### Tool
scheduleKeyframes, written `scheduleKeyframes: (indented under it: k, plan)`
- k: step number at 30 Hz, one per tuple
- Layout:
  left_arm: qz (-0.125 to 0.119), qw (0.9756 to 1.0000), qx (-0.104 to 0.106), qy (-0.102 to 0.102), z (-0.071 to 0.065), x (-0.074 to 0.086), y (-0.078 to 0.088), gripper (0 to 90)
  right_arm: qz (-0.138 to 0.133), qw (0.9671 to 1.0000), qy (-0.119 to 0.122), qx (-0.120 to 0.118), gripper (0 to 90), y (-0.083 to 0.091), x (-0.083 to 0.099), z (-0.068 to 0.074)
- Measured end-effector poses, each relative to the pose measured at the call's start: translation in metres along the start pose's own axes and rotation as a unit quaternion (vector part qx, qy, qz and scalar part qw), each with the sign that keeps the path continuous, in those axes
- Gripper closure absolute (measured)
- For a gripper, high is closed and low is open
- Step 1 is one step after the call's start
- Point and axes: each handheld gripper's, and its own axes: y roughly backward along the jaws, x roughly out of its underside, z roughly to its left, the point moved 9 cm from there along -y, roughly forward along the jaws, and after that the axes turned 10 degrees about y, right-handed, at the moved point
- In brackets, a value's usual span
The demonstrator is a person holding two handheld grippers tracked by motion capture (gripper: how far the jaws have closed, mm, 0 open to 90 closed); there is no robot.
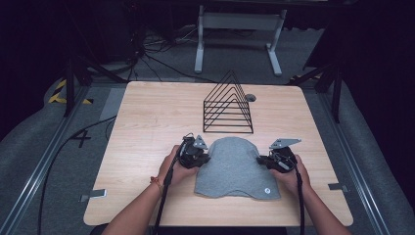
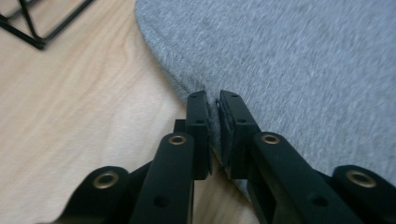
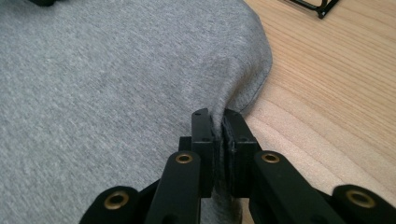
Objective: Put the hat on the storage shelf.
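Grey beanie (image 1: 235,166) lies flat on the wooden table (image 1: 142,132), near-centre, rounded crown toward the far side, straight hem toward the near edge. Small round badge (image 1: 267,191) on its near right corner. Knit is plain heather grey; edge seam visible in the left gripper view.

Left gripper (image 1: 199,157) sits at the beanie's left edge, about halfway up the side. Jaws clenched on a pinch of the fabric edge (image 2: 215,122), cloth squeezed thin between the two black pads, table showing just beside them. Left hand (image 1: 178,169) wraps the gripper body from the near-left.

Right gripper (image 1: 262,159) at the beanie's right edge, roughly level with the left one. Jaws likewise clamped on the hem fold (image 3: 219,128); fabric bunches up into a small ridge just beyond the pads. Right hand (image 1: 289,175) behind it, cable trailing toward the near edge.

Farther back, centre of the table: black wire rack (image 1: 228,105), triangular dividers, standing upright, well apart from the beanie. A small grey round object (image 1: 250,97) lies just right of the rack's far end; cannot tell what it is.

Beyond the table: white stand legs (image 1: 240,36), cables on grey floor.
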Motion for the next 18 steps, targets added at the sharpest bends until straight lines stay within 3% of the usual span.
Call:
scheduleKeyframes:
  k: [5, 9, 10, 14, 16, 18]
  plan:
    - [-0.006, 1.0, -0.003, -0.007, -0.003, 0.0, 0.001, 87.5, -0.006, 0.9998, 0.019, 0.003, 85.1, 0.006, -0.003, 0.003]
    - [-0.026, 0.9996, 0.004, -0.009, -0.006, -0.006, 0.006, 87.7, -0.019, 0.9995, 0.022, 0.006, 85.2, 0.012, -0.006, 0.003]
    - [-0.044, 0.9989, 0.008, -0.011, -0.009, -0.011, 0.012, 87.8, -0.033, 0.9991, 0.023, 0.009, 85.3, 0.02, -0.01, 0.003]
    - [-0.068, 0.9975, 0.015, -0.006, -0.013, -0.02, 0.025, 88.0, -0.054, 0.9978, 0.036, 0.01, 85.4, 0.033, -0.021, 0.009]
    - [-0.085, 0.996, 0.023, -0.014, -0.017, -0.026, 0.035, 88.0, -0.061, 0.9973, 0.04, 0.01, 85.4, 0.037, -0.025, 0.011]
    - [-0.096, 0.9945, 0.036, -0.022, -0.022, -0.033, 0.048, 88.0, -0.084, 0.9952, 0.047, 0.013, 85.4, 0.051, -0.038, 0.014]
